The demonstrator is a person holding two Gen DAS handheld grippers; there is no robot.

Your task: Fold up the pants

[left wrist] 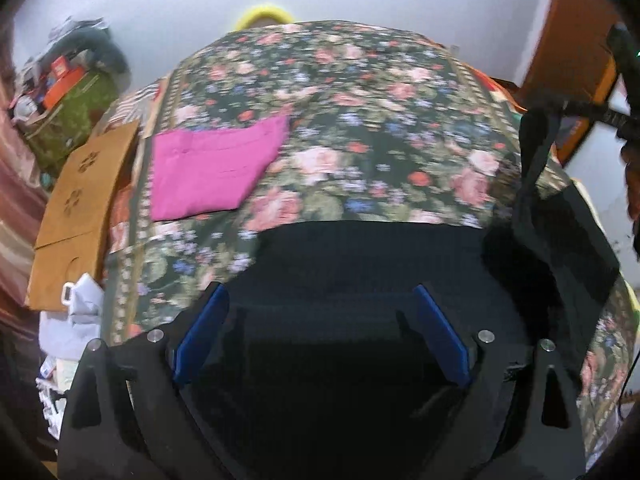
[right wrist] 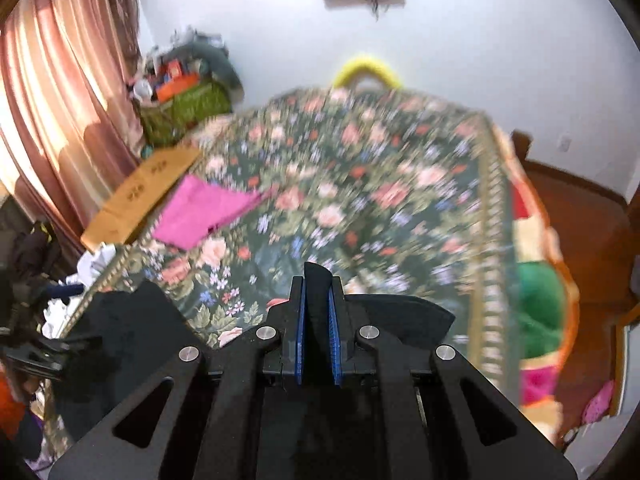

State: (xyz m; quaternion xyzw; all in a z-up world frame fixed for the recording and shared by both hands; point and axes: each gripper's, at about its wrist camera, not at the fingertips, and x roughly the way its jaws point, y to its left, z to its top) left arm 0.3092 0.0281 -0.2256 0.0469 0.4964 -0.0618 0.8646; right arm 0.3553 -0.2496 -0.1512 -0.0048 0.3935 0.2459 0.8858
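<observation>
Black pants [left wrist: 360,264] — spread on floral bedspread [left wrist: 360,120] | right gripper [right wrist: 318,312] pinching a fabric edge, raised | left gripper [left wrist: 320,332] spread above the cloth, holding nothing | advice — carry the edge level, align hems before releasing.

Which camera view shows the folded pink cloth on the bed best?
The left wrist view: the pink cloth lies there large, whole and fairly sharp on the floral bedspread. In the right wrist view it is smaller, off to the left and blurred.
</observation>
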